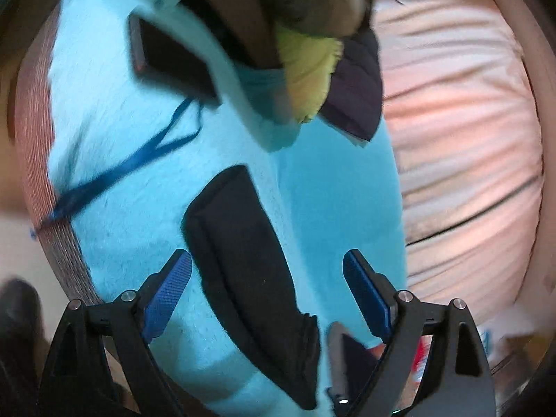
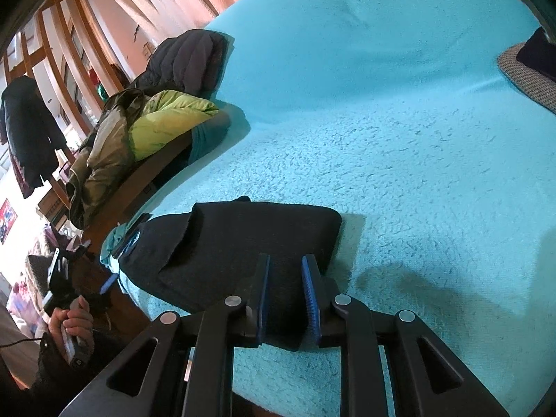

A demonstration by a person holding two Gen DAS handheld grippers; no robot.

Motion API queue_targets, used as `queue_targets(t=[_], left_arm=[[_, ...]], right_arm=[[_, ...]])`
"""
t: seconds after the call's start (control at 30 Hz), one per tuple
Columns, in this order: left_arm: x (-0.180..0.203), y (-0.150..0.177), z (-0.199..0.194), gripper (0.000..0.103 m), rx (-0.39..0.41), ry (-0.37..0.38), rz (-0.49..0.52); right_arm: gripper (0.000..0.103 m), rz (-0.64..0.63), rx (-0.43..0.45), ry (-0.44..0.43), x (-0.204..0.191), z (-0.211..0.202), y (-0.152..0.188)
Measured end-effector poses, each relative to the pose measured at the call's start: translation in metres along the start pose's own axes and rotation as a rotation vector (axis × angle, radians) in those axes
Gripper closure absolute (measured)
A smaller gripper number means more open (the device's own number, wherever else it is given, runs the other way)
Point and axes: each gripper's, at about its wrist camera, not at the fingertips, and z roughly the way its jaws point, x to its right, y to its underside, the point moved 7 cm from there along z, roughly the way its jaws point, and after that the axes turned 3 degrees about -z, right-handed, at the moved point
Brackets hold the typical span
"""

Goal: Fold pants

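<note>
Pants lie folded, dark, near the bed's edge | my left gripper spreads wide above them, nothing held | my right gripper pinches their near fold | jackets piled at the far edge.

The pants are dark matt knit cloth. The blanket is fluffy turquoise fleece. The gripper pads are blue textured rubber; the jacket looks glossy.
</note>
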Motion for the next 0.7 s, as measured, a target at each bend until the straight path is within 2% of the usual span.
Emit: queue_targets(t=[0.13,0.37,0.47,0.53,0.57,0.6,0.63,0.67,0.7], left_arm=[[-0.009,0.005,0.017,0.014,-0.034,0.031,-0.075],[-0.004,-0.006,0.027,0.014,0.005,0.073,-0.076],[-0.006,-0.009,0.019,0.019,0.01,0.07,-0.068],[-0.011,-0.009,0.013,0.03,0.011,0.05,-0.063],[-0.014,-0.009,0.012,0.041,0.014,0.022,-0.054],[-0.017,-0.009,0.011,0.057,0.018,-0.013,-0.032],[-0.017,-0.008,0.011,0.065,0.022,-0.053,0.001],[-0.017,-0.008,0.013,0.076,0.025,-0.09,0.035],[-0.015,-0.007,0.014,0.087,0.033,-0.168,0.107]], right_arm=[[0.082,0.0,0.001,-0.001,0.0,0.0,0.0],[0.079,0.0,0.003,-0.004,-0.002,0.001,-0.001],[0.079,0.001,0.003,-0.005,-0.002,0.001,-0.001],[0.078,0.004,0.006,-0.007,-0.002,0.001,-0.001],[0.078,0.006,0.006,-0.008,-0.001,0.001,-0.001],[0.078,0.008,0.005,-0.008,-0.001,0.001,-0.001],[0.078,0.008,0.005,-0.008,-0.001,0.001,-0.001],[0.077,0.008,0.005,-0.008,-0.001,0.001,-0.001],[0.077,0.008,0.004,-0.008,-0.002,0.002,-0.001]])
